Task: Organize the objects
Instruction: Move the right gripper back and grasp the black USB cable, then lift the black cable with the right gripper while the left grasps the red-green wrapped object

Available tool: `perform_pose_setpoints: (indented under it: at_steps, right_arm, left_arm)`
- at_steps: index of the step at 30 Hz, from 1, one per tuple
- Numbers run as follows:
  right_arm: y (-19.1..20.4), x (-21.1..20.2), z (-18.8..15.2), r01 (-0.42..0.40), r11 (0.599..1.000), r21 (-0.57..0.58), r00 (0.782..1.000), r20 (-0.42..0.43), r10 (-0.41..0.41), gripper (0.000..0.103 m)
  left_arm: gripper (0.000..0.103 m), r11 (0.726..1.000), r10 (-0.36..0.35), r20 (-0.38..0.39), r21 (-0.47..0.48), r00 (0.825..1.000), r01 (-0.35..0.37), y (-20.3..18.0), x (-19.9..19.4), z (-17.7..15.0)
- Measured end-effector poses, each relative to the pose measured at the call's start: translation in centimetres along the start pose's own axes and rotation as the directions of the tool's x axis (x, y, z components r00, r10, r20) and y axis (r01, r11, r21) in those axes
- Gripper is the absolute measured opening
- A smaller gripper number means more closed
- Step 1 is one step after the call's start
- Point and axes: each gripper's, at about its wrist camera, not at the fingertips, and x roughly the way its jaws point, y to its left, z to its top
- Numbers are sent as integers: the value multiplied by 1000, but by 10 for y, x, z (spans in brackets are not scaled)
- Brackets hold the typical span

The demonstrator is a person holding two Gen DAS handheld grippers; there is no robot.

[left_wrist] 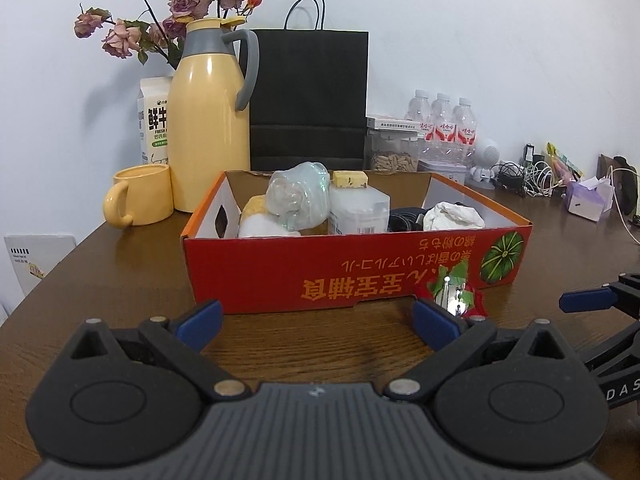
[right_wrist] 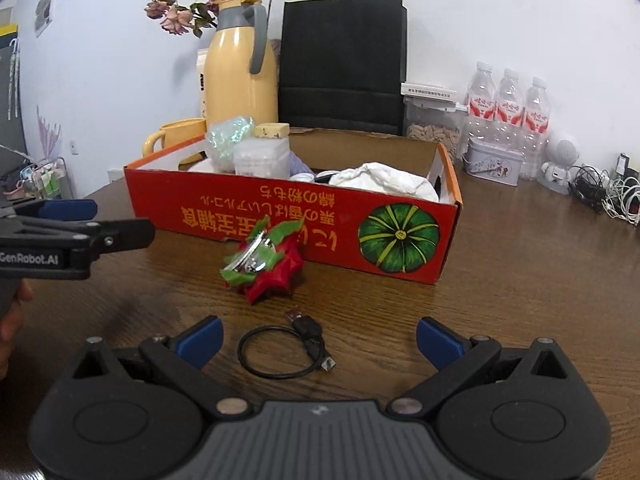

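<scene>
Two blue-tipped fingers of the left gripper (left_wrist: pixel 316 316) stand wide apart with nothing between them, low over the wooden table (left_wrist: pixel 120 272) and facing the red cardboard box (left_wrist: pixel 360 268); a red and green hair clip (left_wrist: pixel 456 292) lies against the box front. In the right wrist view, the right gripper (right_wrist: pixel 318 338) is likewise spread wide and empty, a coiled black USB cable (right_wrist: pixel 280 350) lying on the table between its fingertips, just short of the clip

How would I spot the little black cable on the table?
Find the red cardboard box on the wooden table. In front of it lies a red and green ornament; nearer still is the cable, a thin black loop with plugs.
</scene>
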Motion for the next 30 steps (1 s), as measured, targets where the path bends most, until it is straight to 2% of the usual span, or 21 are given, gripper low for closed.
perform_pose_setpoints:
  at_steps: [6,8,13,15,19,22,30]
  right_arm:
    - [-6,6,-2,13,1000,24,999,-36,-12,79]
    - [-5,9,-2,8,1000,15,999,-52,-7,65]
    - [-5,10,-2,-7,1000,21,998,-55,8,62]
    - [-5,11,-2,-8,1000,21,999,-53,9,56]
    - [-4,11,-1,-36,999,18,998,-41,37,16]
    - [-4,10,0,-41,999,19,998,-40,42,10]
    - [-3,7,-1,-41,999,20,999,-21,42,9]
  left_arm:
    - [103,1000,-3,-2,-12,1000,3,2,-1,0]
    - [103,1000,-5,-2,-13,1000,5,2,-1,0]
    - [103,1000,-9,-2,-13,1000,8,2,-1,1]
    - [103,1000,-11,-1,-13,1000,11,2,-1,1]
    - [103,1000,-13,1,-13,1000,13,2,-2,1]
    - [103,1000,-17,3,-14,1000,17,1,-2,1]
    - [103,1000,-15,-1,-10,1000,15,1,-2,0]
